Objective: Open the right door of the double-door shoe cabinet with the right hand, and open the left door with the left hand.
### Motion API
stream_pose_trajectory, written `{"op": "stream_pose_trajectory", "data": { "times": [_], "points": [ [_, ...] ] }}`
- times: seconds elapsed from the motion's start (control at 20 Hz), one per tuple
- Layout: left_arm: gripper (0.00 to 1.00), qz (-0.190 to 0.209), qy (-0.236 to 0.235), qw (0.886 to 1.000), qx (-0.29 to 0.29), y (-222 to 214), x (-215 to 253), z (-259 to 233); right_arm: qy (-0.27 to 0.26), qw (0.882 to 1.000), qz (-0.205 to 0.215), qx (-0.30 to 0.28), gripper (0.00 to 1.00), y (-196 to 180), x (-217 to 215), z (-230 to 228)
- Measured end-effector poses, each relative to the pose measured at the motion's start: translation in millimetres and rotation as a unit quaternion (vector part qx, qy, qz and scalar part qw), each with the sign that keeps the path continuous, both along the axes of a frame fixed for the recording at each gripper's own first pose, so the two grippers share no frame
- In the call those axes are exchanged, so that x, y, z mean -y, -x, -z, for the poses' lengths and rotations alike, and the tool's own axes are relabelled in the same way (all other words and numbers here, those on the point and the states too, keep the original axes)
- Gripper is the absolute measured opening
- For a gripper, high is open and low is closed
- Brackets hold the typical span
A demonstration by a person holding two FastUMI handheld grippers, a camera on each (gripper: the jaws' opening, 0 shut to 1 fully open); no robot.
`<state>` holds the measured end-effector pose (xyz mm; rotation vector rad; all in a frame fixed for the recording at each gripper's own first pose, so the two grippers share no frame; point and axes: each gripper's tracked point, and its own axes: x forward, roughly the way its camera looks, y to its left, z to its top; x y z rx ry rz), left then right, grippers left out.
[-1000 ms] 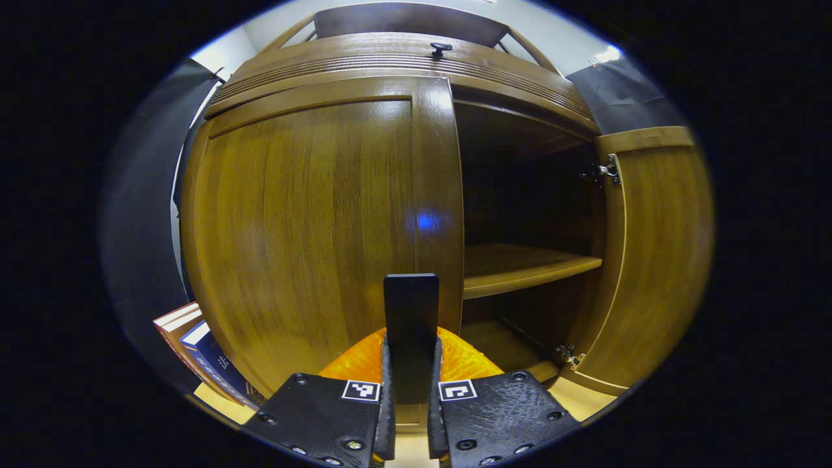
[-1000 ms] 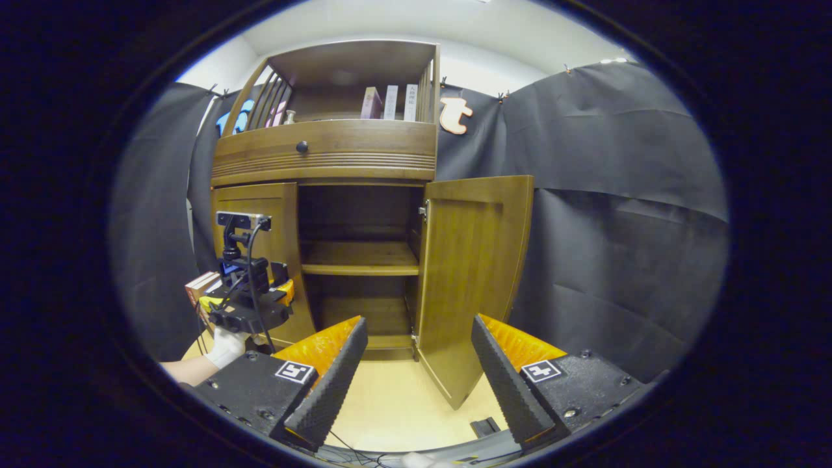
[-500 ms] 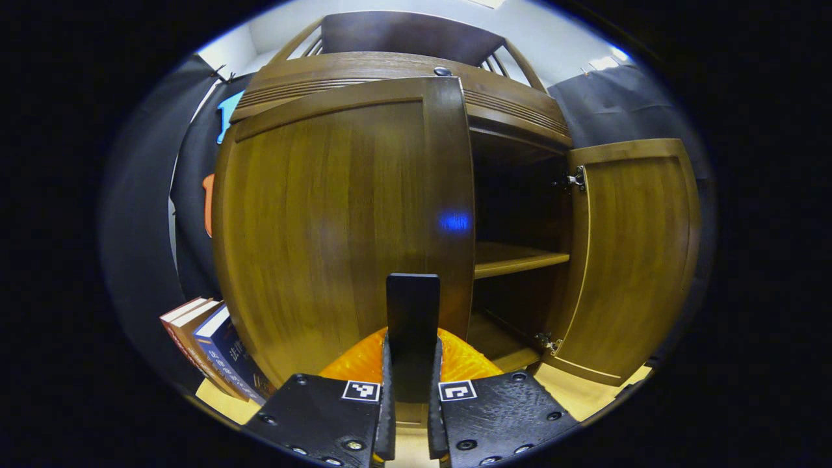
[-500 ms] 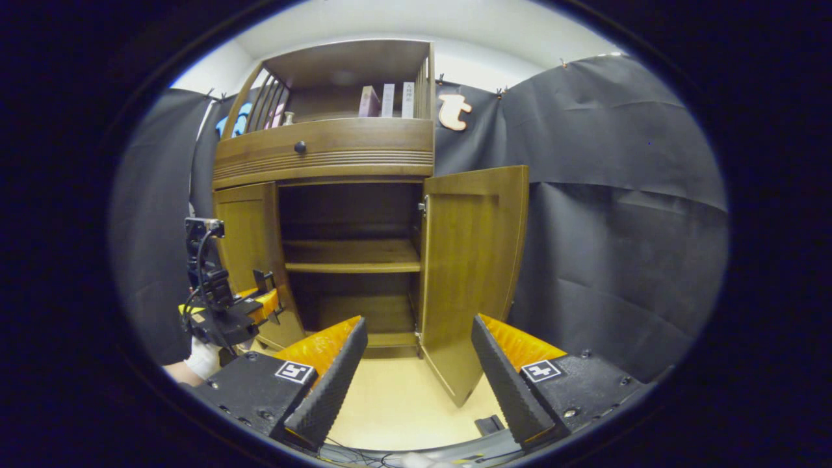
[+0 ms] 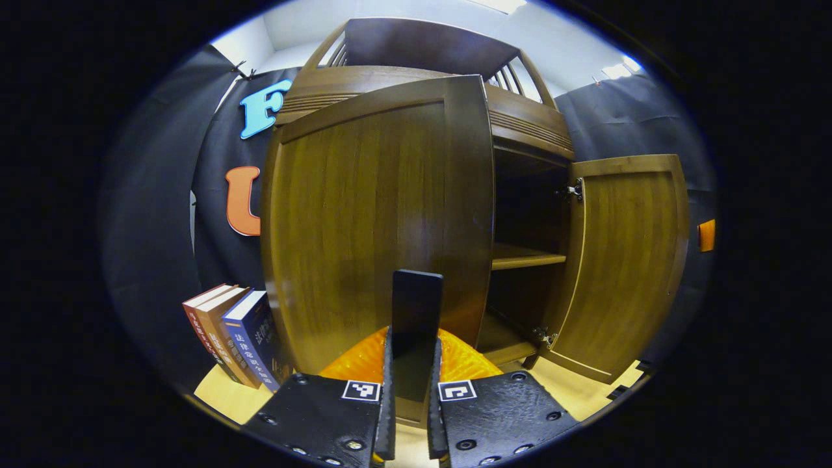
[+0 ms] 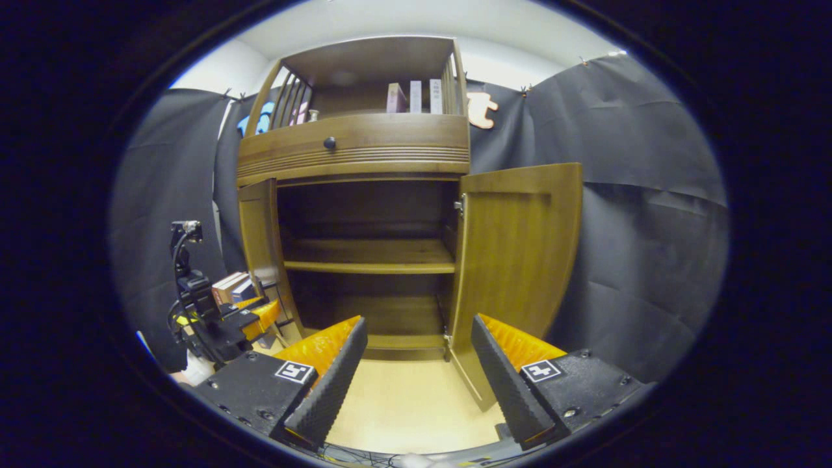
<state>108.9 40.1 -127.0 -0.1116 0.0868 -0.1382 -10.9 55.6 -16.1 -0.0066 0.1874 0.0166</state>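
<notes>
Straight ahead of the right claw (image 6: 419,361), the brown wooden double-door shoe cabinet (image 6: 354,146) stands open, its dark interior reachable between the two swung-out doors. A wooden shelf (image 6: 370,257) splits that opening into an upper and a lower bay. The pale wooden floor (image 6: 406,406) in front lies open for an approach. The brown wooden right door (image 6: 517,260) blocks the way to the right of this claw. The brown wooden left door (image 5: 380,221) stands right ahead of the left claw (image 5: 411,390), closing off passage forward. A row of upright books (image 5: 237,331) occupies the floor left of that door.
</notes>
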Motion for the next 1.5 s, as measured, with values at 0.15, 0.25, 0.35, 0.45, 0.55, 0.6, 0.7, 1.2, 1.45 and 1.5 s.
{"op": "stream_pose_trajectory", "data": {
  "times": [0.15,0.25,0.35,0.45,0.55,0.6,0.7,1.2,1.45,1.5],
  "points": [
    [0.18,-0.018,0.004,1.000,-0.007,17,-15,1,0.000,1.000,-0.017,-0.001,1.00,-6,-12,3],
    [0.18,-0.026,-0.004,1.000,-0.007,27,-25,2,-0.001,1.000,-0.027,-0.006,1.00,-8,-20,7],
    [0.18,-0.032,-0.002,0.999,-0.013,36,-33,3,-0.003,0.999,-0.038,-0.008,1.00,-11,-29,8],
    [0.18,-0.039,0.001,0.999,-0.017,43,-42,4,-0.006,0.999,-0.047,-0.009,1.00,-16,-38,8],
    [0.18,-0.046,-0.010,0.999,-0.017,50,-51,4,-0.011,0.998,-0.056,-0.009,1.00,-19,-47,7],
    [0.18,-0.049,-0.015,0.999,-0.017,52,-55,4,-0.012,0.998,-0.060,-0.009,1.00,-20,-52,7],
    [0.18,-0.054,-0.019,0.998,-0.019,57,-63,5,-0.014,0.998,-0.068,-0.010,1.00,-22,-59,9],
    [0.01,-0.087,-0.021,0.996,-0.008,80,-126,11,-0.011,0.994,-0.108,-0.017,1.00,-21,-96,15],
    [0.01,-0.077,-0.021,0.997,0.006,83,-153,11,-0.014,0.993,-0.116,-0.020,1.00,-16,-102,18],
    [0.01,-0.072,-0.024,0.997,0.007,83,-157,12,-0.015,0.993,-0.117,-0.021,1.00,-15,-102,18]
  ]
}}
